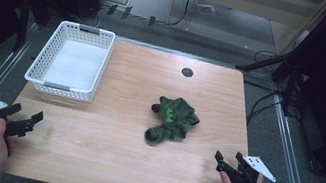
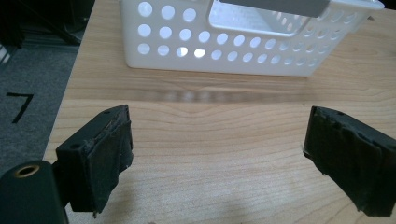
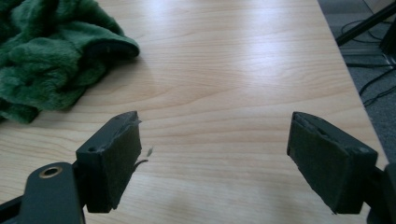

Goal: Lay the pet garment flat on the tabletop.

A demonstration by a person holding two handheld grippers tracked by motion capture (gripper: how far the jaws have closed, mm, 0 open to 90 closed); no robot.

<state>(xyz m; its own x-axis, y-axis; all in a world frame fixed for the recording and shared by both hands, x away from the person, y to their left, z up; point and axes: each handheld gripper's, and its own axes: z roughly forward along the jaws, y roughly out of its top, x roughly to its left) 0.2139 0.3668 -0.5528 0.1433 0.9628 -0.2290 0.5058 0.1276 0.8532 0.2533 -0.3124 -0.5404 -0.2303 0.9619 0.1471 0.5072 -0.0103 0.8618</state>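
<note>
1. Green plush toy (image 1: 172, 120) lies mid-frame in the high view, a bit right of centre, on the wood table (image 1: 105, 147).
2. White basket (image 1: 72, 60) sits upper left, well apart from the toy.
3. Left gripper (image 1: 27, 117), bottom left: jaws wide apart, nothing btwn them.
4. Right gripper (image 1: 227, 161), bottom right: jaws wide apart too, nothing inside, near the toy but not touching.

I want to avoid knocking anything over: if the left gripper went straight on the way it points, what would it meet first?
Probably the white basket: it stands straight ahead of the open left gripper, with bare table between.
</note>
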